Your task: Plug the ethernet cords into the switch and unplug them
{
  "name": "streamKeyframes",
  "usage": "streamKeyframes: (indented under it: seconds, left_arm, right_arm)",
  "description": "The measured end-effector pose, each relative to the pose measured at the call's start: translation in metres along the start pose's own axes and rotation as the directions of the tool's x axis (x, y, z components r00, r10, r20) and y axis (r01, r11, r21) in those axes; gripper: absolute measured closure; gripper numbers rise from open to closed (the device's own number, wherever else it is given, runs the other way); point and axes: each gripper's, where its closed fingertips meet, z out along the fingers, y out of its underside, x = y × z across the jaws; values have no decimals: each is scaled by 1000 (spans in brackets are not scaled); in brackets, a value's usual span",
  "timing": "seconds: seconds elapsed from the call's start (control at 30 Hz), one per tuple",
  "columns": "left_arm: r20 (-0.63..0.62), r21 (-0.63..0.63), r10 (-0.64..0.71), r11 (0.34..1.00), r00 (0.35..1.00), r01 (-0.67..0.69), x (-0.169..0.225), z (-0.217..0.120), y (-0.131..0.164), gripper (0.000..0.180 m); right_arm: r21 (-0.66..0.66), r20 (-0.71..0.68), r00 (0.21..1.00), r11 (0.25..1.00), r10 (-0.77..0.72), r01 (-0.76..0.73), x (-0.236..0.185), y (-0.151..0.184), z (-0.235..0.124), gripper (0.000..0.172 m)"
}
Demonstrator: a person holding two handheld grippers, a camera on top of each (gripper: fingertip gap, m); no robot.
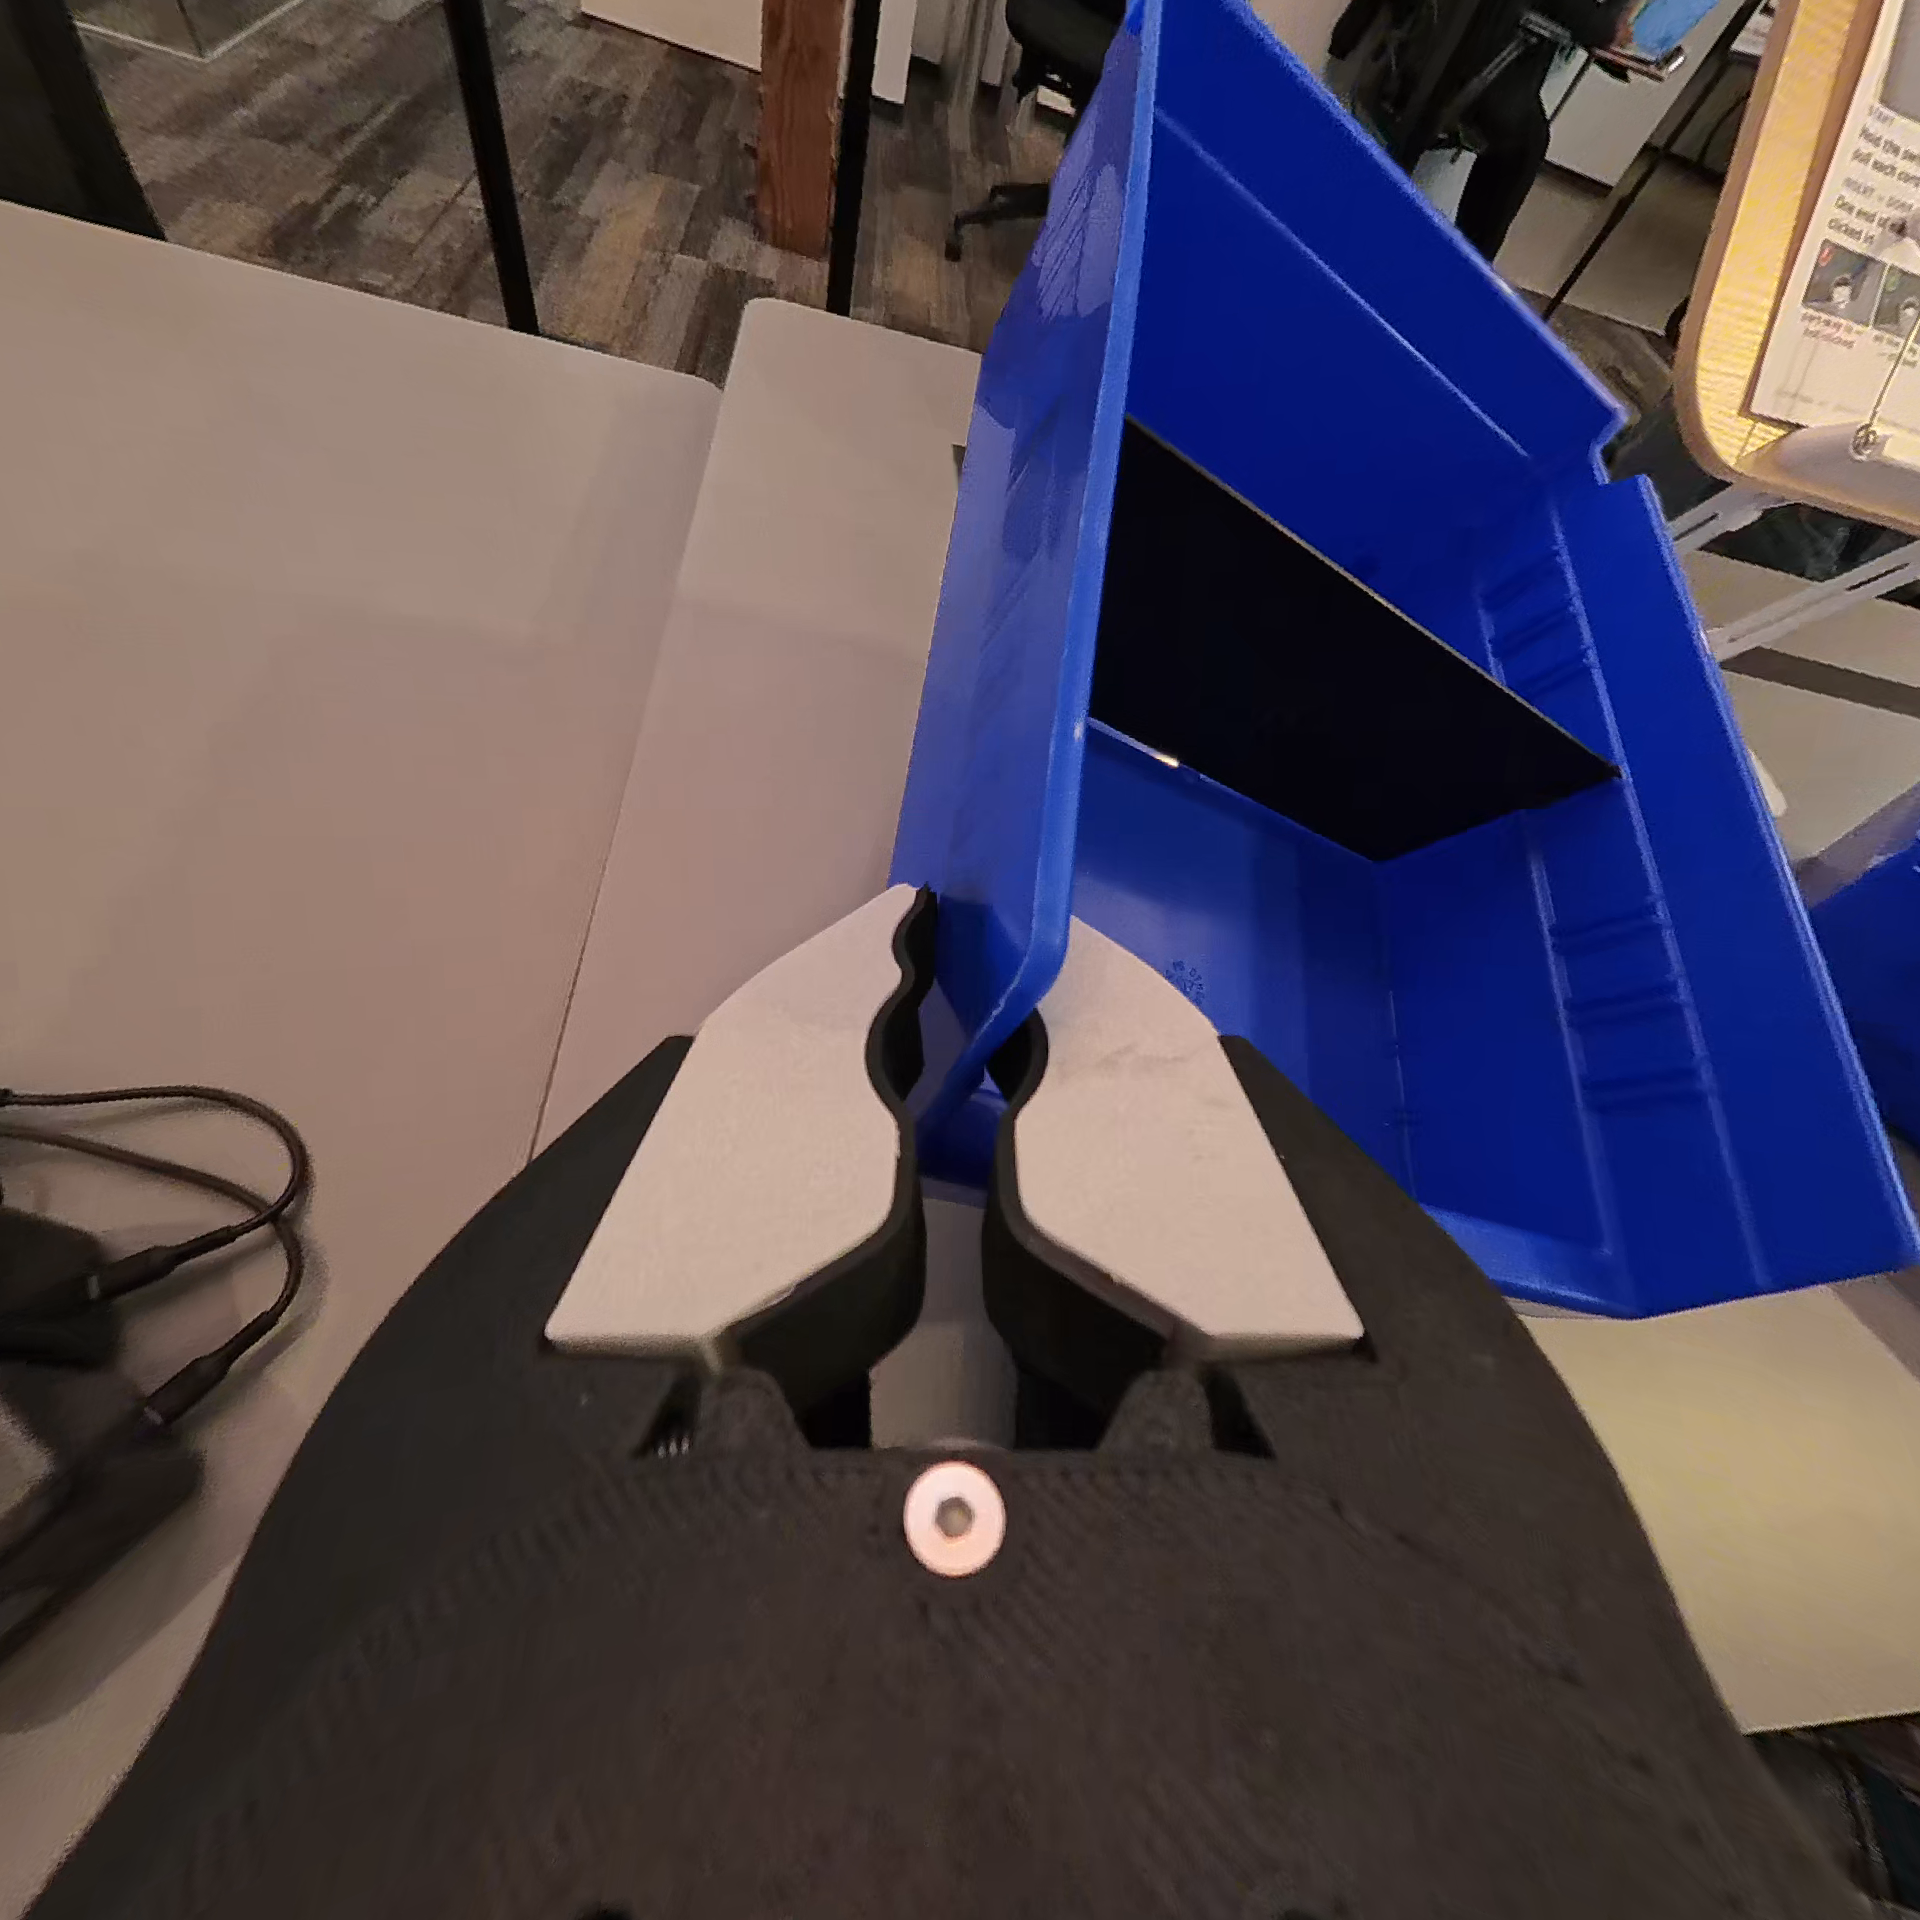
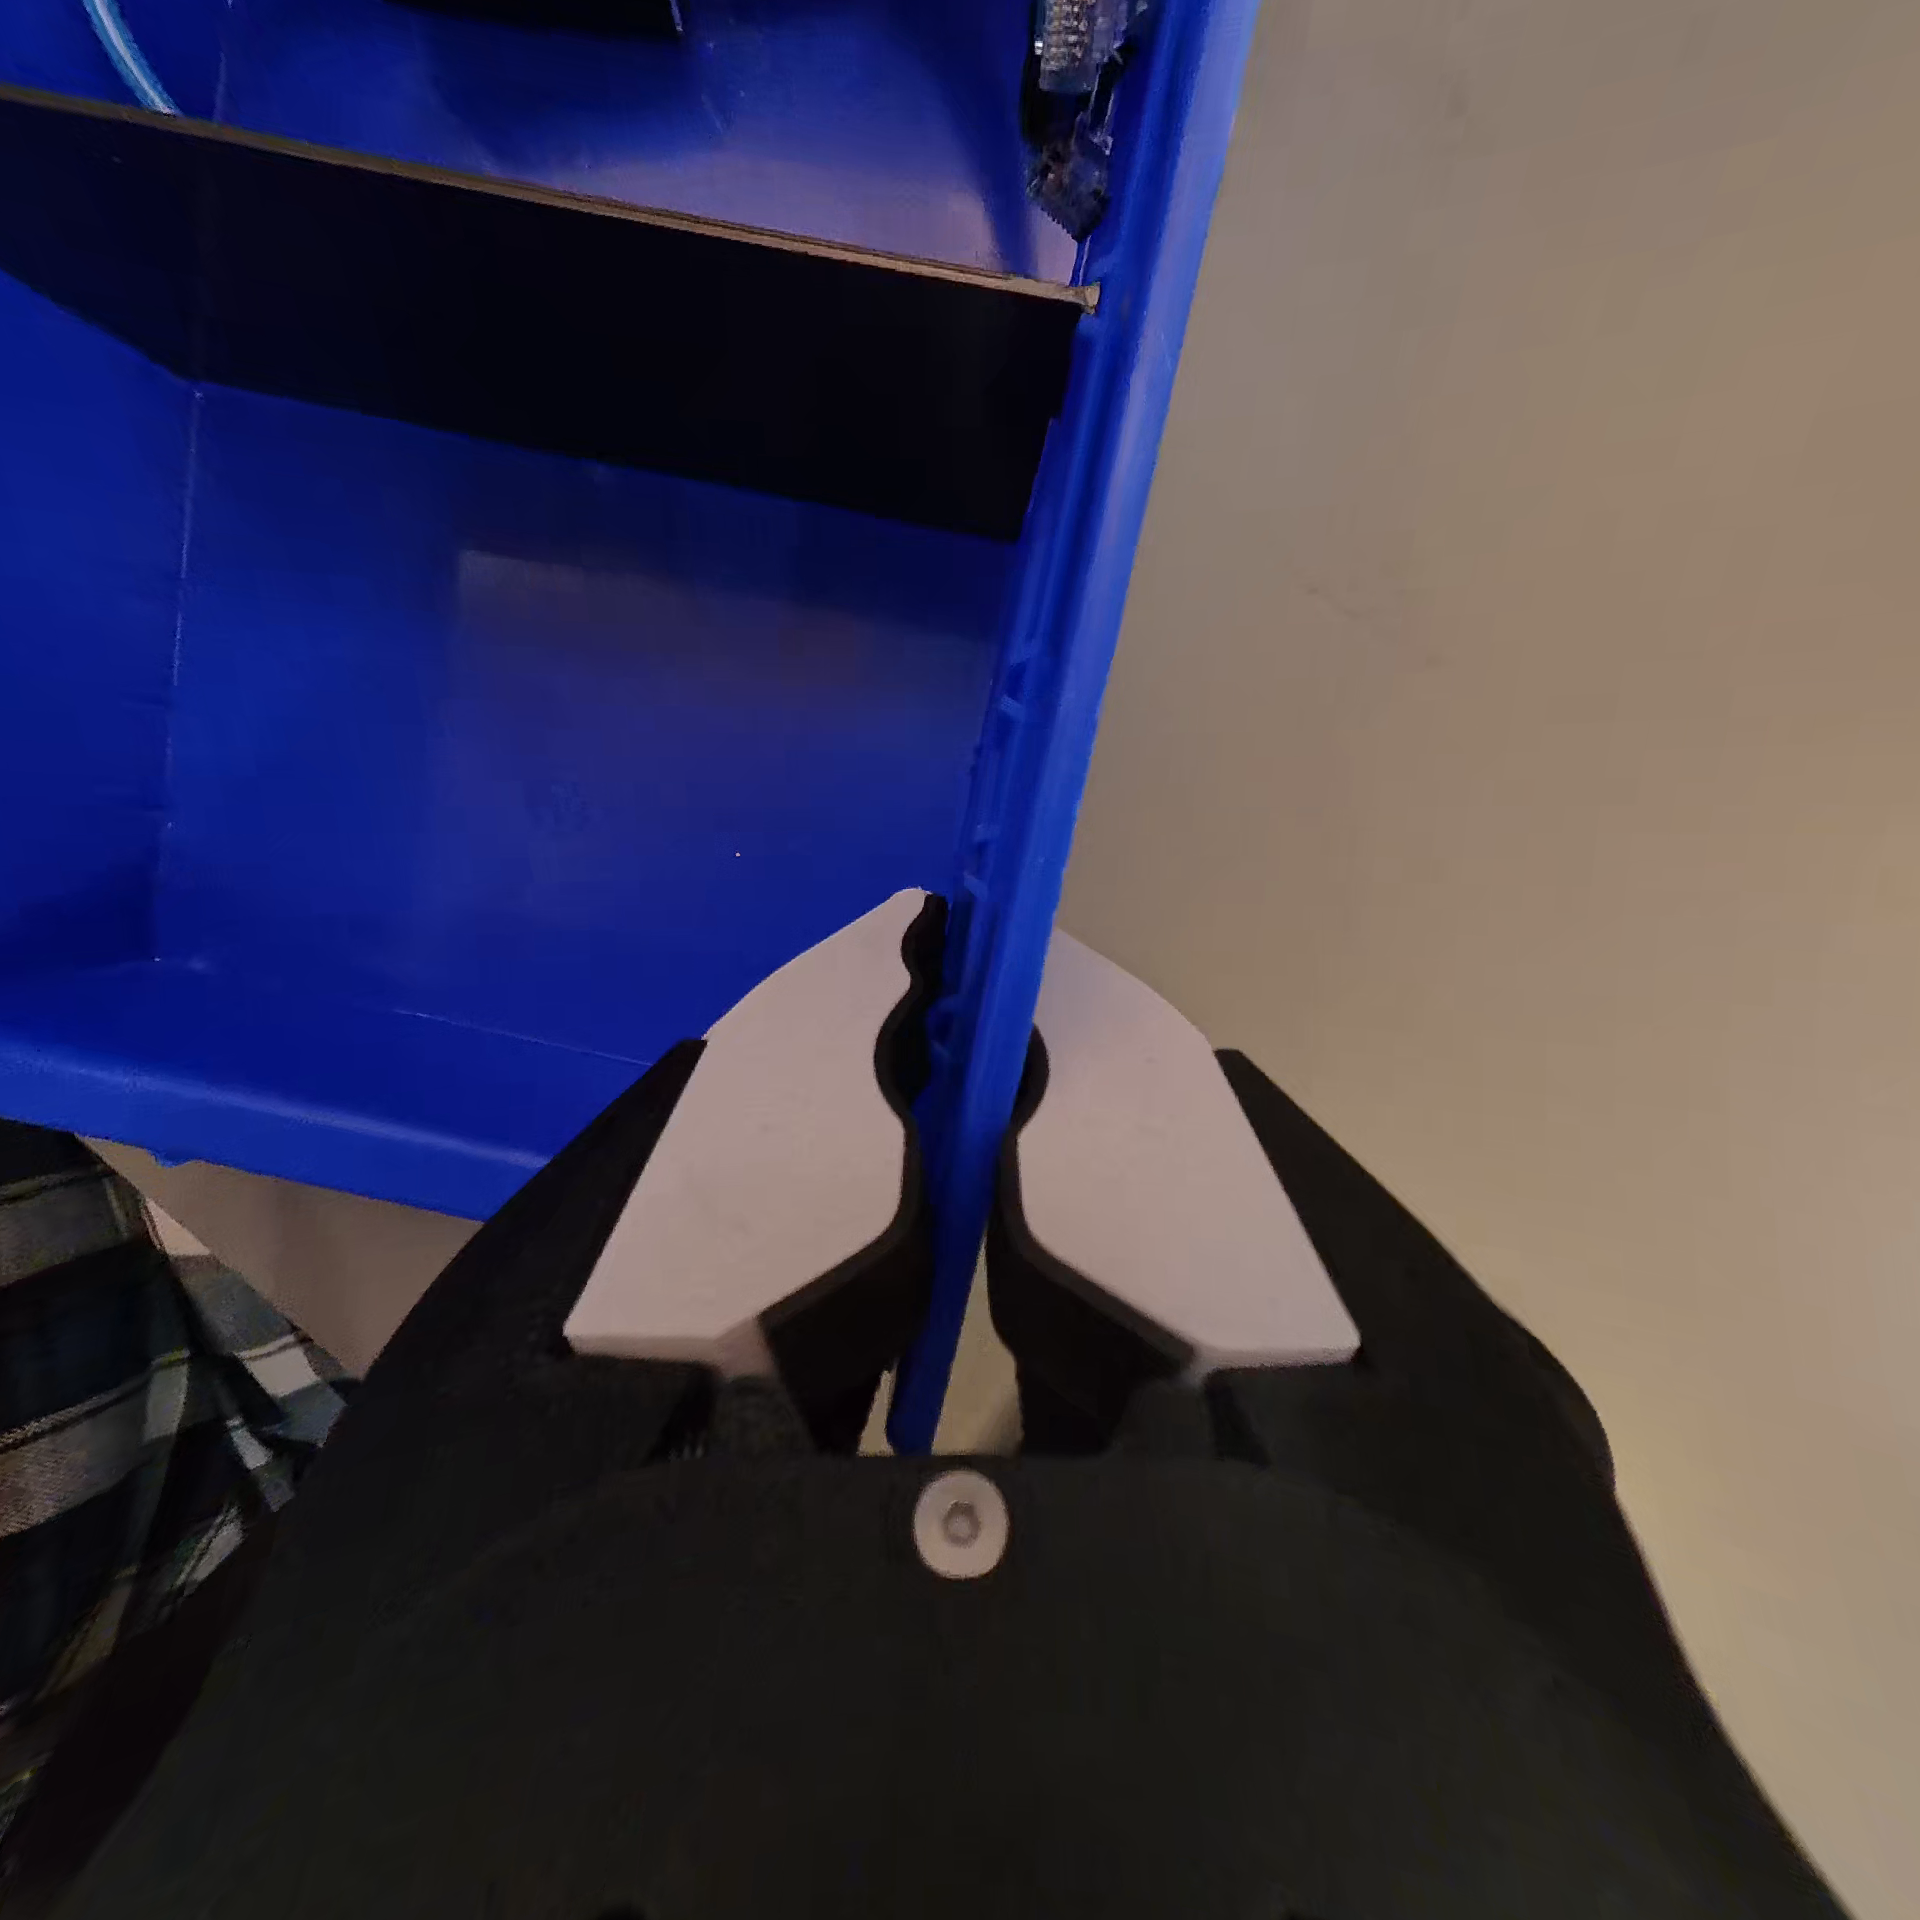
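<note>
A blue plastic bin [image 1: 1299, 1018] with a black divider [image 1: 1299, 665] is tilted up off the table. My left gripper [image 1: 961, 997] is shut on the bin's left side wall [image 1: 1023, 727] near its front corner. My right gripper [image 2: 971, 997] is shut on the bin's right side wall [image 2: 1081, 644]. In the right wrist view the bin's near compartment [image 2: 582, 727] is bare. A clear ethernet plug [image 2: 1075, 114] and a thin light-blue cord [image 2: 135, 73] show in the far compartment behind the divider [image 2: 540, 353]. No switch shows in either view.
The bin sits over grey tables [image 1: 312, 623] with a seam between them. Black cables [image 1: 208, 1226] lie at the left edge. A wooden board with a printed sheet [image 1: 1829, 239] stands at the far right. A plaid cloth [image 2: 114, 1382] is at lower left of the right view. One gripper's finger ends stand about 70 centimeters off the other's.
</note>
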Motion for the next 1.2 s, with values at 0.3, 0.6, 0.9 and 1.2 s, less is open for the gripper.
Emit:
streamKeyframes:
  seconds: [0.3, 0.6, 0.9, 1.2]
  left_arm:
    - [28, 17, -18, 1000, 999, 17, -17, -14, 3, 173]
    - [45, 21, -23, 1000, 999, 22, -24, -19, 5, 173]
    - [73, 37, -31, 999, 997, 29, -30, -26, -2, 173]
    - [79, 74, -38, 997, 996, 32, -22, -26, -19, 172]
  right_arm:
    - [36, 35, 997, 997, -65, 64, -27, -34, 26, 164]
    - [85, 62, 983, 982, -175, 169, -55, -71, 42, 146]
    - [376, 13, 666, 621, -746, 688, -114, -63, -43, 109]
    - [203, 159, 416, 442, -895, 874, -137, -17, 32, 97]
